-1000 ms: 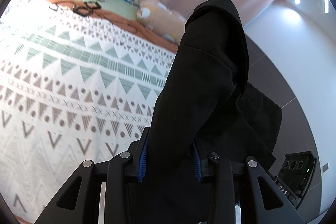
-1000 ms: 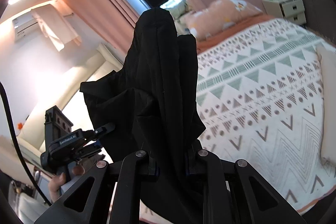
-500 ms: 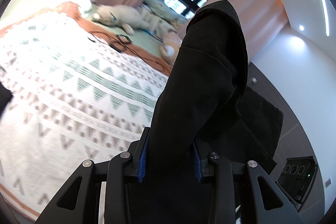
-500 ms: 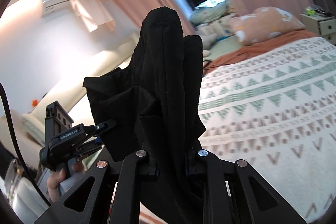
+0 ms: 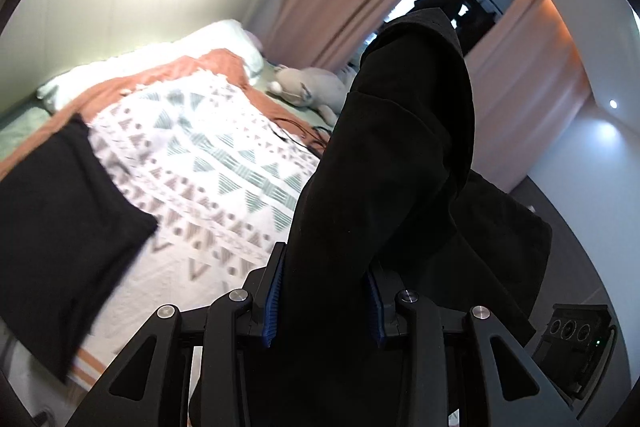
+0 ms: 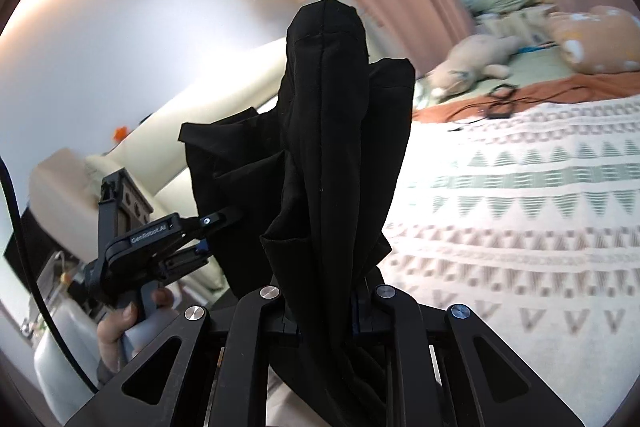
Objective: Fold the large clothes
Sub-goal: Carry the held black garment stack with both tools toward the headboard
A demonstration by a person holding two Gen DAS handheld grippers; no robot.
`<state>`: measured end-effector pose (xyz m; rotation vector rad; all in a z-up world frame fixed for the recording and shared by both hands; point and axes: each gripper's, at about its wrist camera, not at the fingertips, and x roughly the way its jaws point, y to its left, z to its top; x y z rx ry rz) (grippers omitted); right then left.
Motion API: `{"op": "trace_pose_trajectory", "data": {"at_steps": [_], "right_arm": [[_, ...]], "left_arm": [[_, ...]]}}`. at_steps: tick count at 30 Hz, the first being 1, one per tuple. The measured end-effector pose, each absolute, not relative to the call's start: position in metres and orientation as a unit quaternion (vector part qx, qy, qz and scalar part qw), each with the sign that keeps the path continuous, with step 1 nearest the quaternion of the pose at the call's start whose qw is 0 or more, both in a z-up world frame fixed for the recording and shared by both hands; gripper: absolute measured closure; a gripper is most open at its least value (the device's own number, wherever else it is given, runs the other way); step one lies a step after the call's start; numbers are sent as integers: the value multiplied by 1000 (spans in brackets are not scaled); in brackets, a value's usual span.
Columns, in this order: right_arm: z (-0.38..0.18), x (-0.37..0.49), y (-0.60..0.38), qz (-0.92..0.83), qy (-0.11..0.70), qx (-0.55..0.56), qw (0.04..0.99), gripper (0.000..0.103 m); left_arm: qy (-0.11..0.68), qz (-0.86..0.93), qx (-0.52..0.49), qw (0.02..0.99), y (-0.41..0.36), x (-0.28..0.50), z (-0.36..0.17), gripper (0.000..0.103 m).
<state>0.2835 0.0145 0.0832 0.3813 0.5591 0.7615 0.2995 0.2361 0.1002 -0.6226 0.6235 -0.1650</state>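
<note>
At the left of the left wrist view a folded black piece [image 5: 60, 239] lies on the patterned bed [image 5: 224, 163]; centre, the left claw [image 5: 324, 303] and right claw [image 6: 326, 311] each clamp bunched black garment [image 5: 392, 163], lifted clear, likely for spreading

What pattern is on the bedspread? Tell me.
White bedspread with rows of green and brown triangles, dots and chevrons; clearest in the right wrist view.

Bedspread [image 5: 224, 167] blurred; cushion [image 5: 52, 235] cropped.
</note>
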Motion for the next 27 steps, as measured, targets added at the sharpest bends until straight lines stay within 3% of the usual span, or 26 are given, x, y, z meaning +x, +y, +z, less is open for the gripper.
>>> {"op": "trace_pose_trajectory", "data": {"at_steps": [13, 27], "right_arm": [[82, 286, 198, 472, 301, 133, 817, 86], [53, 285, 355, 574, 378, 145, 712, 86]], "left_arm": [[296, 30, -302, 906, 385, 272, 104, 67], [312, 156, -266, 899, 462, 262, 92, 68]]}}
